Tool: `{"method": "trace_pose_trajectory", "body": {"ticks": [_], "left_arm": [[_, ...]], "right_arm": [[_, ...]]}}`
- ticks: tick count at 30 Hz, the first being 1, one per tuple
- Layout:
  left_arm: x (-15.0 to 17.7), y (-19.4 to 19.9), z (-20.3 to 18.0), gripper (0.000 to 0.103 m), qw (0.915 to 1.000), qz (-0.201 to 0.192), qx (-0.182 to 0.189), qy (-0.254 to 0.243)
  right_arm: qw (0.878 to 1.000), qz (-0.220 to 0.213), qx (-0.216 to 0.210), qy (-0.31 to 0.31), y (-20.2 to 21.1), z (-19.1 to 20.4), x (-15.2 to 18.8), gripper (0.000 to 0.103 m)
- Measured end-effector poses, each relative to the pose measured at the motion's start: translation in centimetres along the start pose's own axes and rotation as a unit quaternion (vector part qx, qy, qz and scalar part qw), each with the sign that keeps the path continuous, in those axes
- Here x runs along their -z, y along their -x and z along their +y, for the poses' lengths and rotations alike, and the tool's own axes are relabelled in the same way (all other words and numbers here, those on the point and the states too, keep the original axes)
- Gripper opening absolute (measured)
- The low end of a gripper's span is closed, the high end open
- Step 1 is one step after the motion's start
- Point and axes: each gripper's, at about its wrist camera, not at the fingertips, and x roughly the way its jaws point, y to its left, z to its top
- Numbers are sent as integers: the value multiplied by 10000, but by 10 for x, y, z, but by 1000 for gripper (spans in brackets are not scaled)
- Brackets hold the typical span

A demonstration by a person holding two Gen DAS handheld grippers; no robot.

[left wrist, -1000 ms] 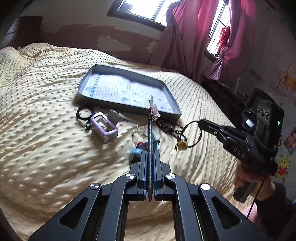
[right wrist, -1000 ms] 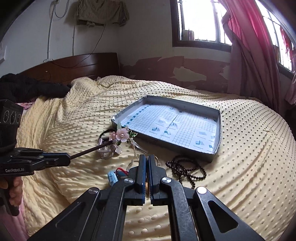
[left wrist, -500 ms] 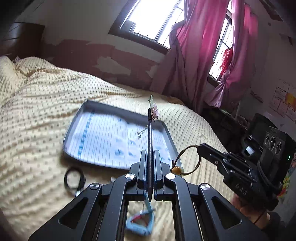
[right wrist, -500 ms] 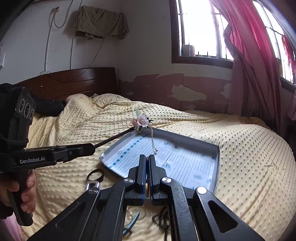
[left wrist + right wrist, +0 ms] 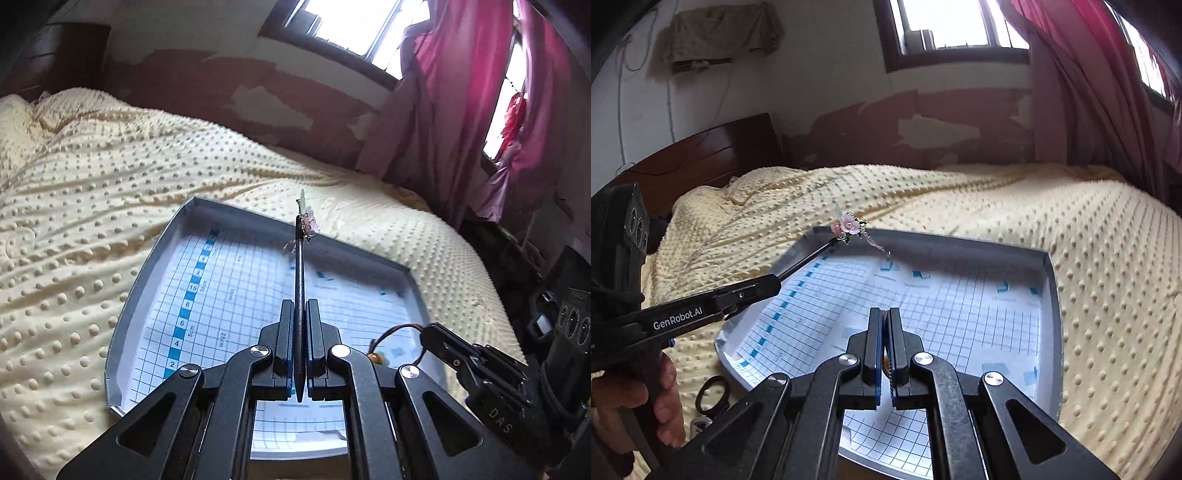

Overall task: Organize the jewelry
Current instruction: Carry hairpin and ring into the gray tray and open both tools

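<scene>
**Hairpin and cord held over the tray**

We clamp our left tool on a dark, slender hairpin. Its long axis runs straight ahead along the fingers, and the tip with the pink flower ornament points toward the tray's far rim, above it. Our right tool is pinched on a thin brown cord loop with an amber bead, which hangs over the tray's near right part. The tray is shallow, grey and rectangular, lined with blue-gridded paper. It rests on the bed's bumpy, dotted yellow blanket. A black ring lies beside the tray.
</scene>
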Motion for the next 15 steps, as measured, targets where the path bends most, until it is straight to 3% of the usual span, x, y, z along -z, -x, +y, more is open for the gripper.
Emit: {"method": "trace_pose_trajectory", "body": {"ticks": [10, 13, 15], "left_arm": [[13, -20, 17, 6, 9982, 527, -15, 279], [14, -21, 16, 21, 9977, 612, -23, 297], [17, -16, 15, 41, 9975, 599, -32, 380]], "right_arm": [[9988, 409, 233, -144, -10, -11, 19, 3], [9984, 480, 247, -176, -7, -15, 22, 8], [9980, 507, 319, -180, -3, -17, 25, 30]]}}
